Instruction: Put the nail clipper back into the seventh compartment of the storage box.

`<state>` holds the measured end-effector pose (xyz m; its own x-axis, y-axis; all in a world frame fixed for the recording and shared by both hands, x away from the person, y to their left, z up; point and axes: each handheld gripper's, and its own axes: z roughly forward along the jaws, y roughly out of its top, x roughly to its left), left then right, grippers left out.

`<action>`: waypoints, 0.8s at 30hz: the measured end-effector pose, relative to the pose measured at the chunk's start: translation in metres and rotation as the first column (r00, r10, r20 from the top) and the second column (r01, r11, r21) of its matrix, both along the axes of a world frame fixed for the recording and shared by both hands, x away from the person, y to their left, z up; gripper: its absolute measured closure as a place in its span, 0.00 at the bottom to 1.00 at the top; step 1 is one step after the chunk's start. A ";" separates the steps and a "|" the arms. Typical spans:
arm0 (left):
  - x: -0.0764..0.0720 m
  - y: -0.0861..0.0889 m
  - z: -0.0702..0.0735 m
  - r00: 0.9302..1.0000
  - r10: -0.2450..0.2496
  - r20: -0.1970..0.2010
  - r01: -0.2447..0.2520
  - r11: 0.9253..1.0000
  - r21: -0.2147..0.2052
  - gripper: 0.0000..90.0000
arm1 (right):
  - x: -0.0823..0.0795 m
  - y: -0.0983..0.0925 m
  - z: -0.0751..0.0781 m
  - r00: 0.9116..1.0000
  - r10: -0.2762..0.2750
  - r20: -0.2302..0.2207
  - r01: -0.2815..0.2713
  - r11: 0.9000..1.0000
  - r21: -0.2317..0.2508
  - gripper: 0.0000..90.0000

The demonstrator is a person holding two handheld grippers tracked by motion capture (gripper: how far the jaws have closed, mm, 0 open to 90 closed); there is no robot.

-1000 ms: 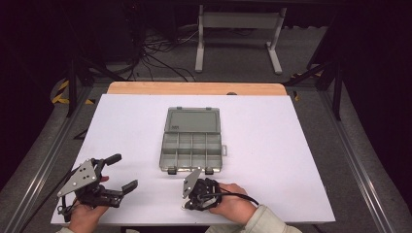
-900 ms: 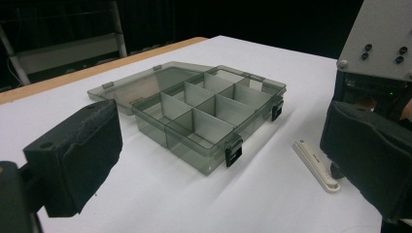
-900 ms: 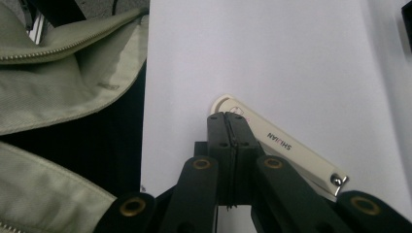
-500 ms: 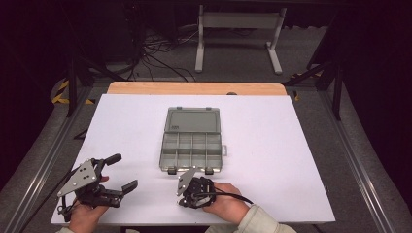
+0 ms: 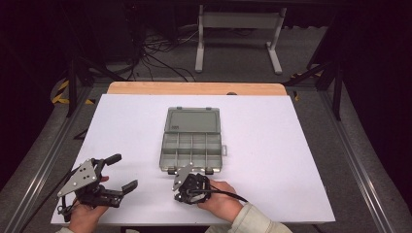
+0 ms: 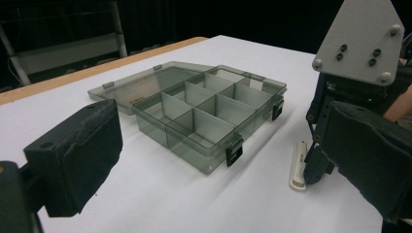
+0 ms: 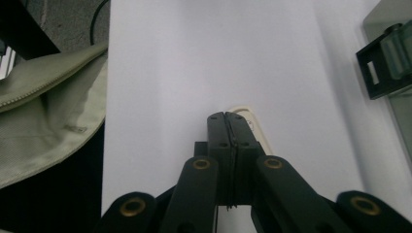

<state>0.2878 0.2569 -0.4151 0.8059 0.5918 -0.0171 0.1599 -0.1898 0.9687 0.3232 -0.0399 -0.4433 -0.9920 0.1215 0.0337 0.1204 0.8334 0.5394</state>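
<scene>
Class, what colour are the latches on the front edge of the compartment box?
Black latches on the smoky translucent grey compartment box, clearest in the left gripper view.

On the white table (image 5: 291, 145) in front of you, the grey compartment box (image 5: 192, 141) lies open, its lid folded back toward the far side. Your right gripper (image 5: 183, 180) points down just beside the box's near edge, and its jaws are hidden from above. Your left gripper (image 5: 121, 171) rests well apart at the near left corner, jaws spread wide with nothing between them.

Translucent smoky plastic box (image 5: 192, 141), matt white tabletop (image 5: 291, 160)
</scene>
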 end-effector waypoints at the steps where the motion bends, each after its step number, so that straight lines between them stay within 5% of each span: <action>1: 0.000 0.000 0.000 1.000 0.002 0.003 -0.002 1.000 -0.004 0.03 | 0.001 0.001 0.000 1.000 -0.006 0.000 0.006 1.000 0.000 1.00; 24: 0.000 0.000 0.000 1.000 -0.001 0.000 0.001 1.000 -0.001 0.03 | 0.011 0.002 -0.002 0.998 -0.058 -0.001 0.059 0.998 0.028 1.00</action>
<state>0.2879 0.2571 -0.4153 0.8065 0.5910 -0.0174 0.1593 -0.1889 0.9690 0.3338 -0.0381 -0.4451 -0.9832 0.1783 0.0385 0.1688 0.8093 0.5626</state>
